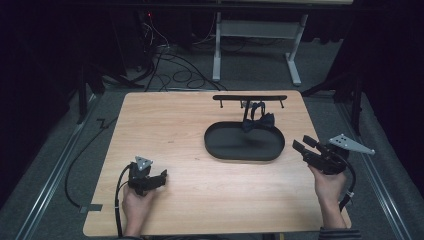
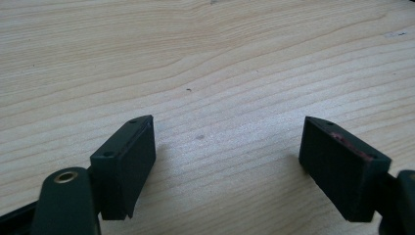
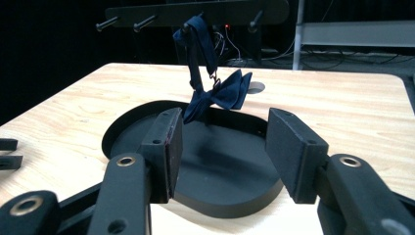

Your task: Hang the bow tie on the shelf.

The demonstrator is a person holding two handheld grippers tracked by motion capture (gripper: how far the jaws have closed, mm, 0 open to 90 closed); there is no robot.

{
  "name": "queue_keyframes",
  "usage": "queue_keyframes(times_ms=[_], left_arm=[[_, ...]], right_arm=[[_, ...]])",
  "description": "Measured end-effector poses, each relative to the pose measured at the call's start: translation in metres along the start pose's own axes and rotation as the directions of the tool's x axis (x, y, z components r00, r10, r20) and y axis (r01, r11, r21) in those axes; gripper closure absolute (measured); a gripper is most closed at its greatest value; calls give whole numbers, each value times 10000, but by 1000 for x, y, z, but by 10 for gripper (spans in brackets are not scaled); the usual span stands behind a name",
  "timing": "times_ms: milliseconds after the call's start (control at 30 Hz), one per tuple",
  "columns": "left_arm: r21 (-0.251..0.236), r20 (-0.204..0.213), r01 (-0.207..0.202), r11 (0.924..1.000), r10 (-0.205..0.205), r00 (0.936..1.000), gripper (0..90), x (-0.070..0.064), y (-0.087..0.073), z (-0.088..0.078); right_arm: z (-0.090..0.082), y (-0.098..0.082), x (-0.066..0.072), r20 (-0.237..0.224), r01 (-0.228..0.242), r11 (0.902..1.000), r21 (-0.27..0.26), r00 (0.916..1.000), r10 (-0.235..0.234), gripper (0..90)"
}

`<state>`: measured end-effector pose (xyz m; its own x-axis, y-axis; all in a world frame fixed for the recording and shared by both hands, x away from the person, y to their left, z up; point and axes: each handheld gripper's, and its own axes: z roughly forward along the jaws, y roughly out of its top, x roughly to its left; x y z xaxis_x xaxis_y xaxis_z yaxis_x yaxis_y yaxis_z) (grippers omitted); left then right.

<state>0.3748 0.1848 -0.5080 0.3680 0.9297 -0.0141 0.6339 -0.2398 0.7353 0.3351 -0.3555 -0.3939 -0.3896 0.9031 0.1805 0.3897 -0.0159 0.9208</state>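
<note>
Near the desk's (image 1: 200, 200) right edge my right tongs (image 1: 302, 145) gape empty toward the bow tie (image 3: 220, 95) hanging over the tray (image 1: 220, 150); left tongs (image 1: 162, 176) apart, front-left

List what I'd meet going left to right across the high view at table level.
Left gripper, jaws open over bare wood → black oval tray → dark blue bow tie hanging from the black peg rack → right gripper, jaws open, empty.
</note>
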Motion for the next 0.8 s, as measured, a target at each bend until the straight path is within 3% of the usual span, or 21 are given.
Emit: queue_keyframes(times_ms=[800], left_arm=[[2,-2,-1,10000,1,10000,217,0,0,0]], right_arm=[[1,-27,6,-405,-148,9974,704,9990,177,566]])
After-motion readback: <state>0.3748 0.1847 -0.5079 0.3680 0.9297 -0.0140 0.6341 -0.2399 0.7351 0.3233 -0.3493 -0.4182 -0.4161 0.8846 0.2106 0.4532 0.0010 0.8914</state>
